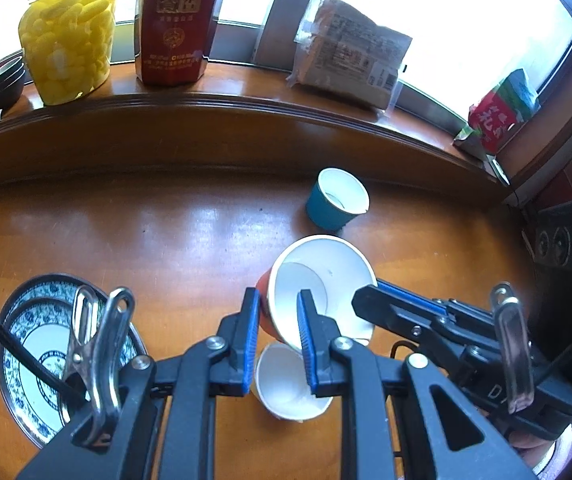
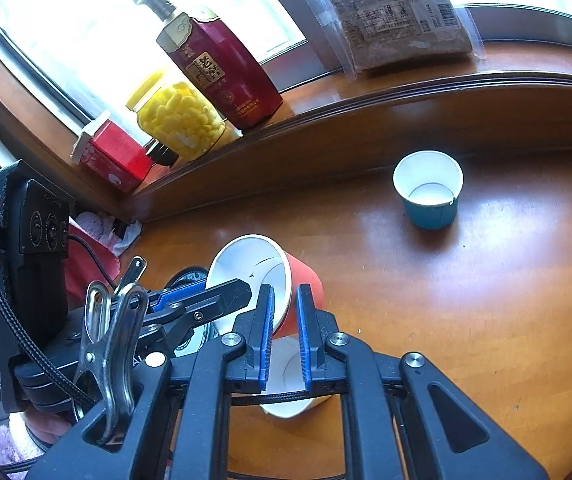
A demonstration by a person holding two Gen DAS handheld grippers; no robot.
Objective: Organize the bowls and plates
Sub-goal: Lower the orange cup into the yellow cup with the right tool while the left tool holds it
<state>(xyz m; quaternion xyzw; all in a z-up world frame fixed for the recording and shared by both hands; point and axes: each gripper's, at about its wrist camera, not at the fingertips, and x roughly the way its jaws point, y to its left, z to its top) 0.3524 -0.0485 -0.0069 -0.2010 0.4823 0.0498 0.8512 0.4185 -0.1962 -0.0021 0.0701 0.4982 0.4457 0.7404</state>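
A red paper bowl (image 1: 322, 280) with a white inside is held tilted above the wooden table, and both grippers grip its rim. My left gripper (image 1: 275, 304) is shut on the near rim wall. My right gripper (image 2: 283, 300) is shut on the rim from the other side; it shows in the left wrist view (image 1: 370, 300). A second paper bowl (image 1: 286, 384) stands on the table right under the red one. A blue paper bowl (image 1: 336, 198) stands upright further back. A blue-patterned plate stack (image 1: 25, 344) lies at the left.
A wooden sill behind the table carries a jar of yellow pieces (image 1: 67, 40), a dark red bottle (image 1: 175, 20), a packaged food bag (image 1: 350, 56), a red-green pack (image 1: 500, 114) and small dark bowls (image 1: 5, 80). A red box (image 2: 113, 156) stands at the sill's left end.
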